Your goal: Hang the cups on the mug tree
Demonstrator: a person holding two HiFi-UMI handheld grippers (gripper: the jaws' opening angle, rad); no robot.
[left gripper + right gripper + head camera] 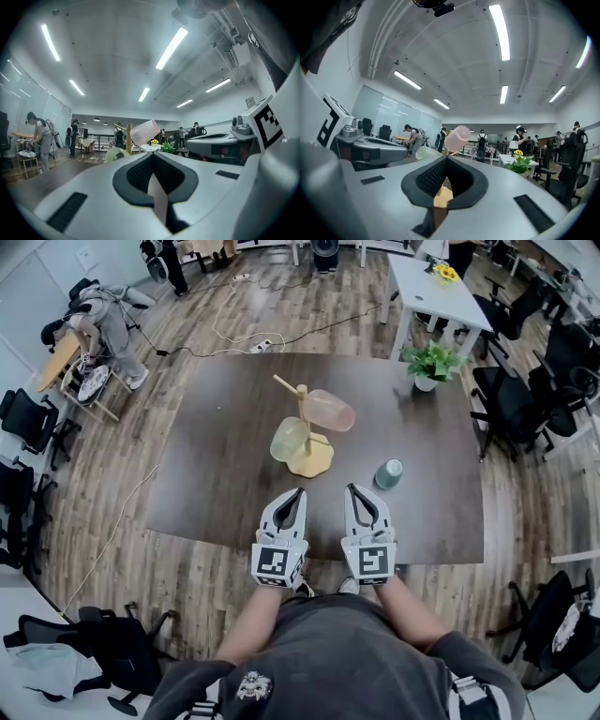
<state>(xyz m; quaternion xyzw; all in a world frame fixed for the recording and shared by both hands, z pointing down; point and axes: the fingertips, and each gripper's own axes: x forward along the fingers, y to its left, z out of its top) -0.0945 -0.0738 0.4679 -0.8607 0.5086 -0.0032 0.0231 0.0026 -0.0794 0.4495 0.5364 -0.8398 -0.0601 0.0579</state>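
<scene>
Already most of the job looks done: on the mug tree (302, 424), which stands mid-table, a pink cup (330, 410) hangs from a peg on the right side and a pale green cup (289, 439) hangs lower on the left, just above the tree's yellow base. One bare peg (282, 382) sticks out at the upper left. What is left, as far as the views show, is a single teal cup (388, 473), which sits on the dark table (206, 493) to the right of the tree and apart from it, close to the tip of the right gripper (352, 488). Both that tool and the left gripper (299, 492) hover side by side over the near edge of the table. Each has its jaws clenched together with nothing between them, so the teal cup is not yet picked up.
</scene>
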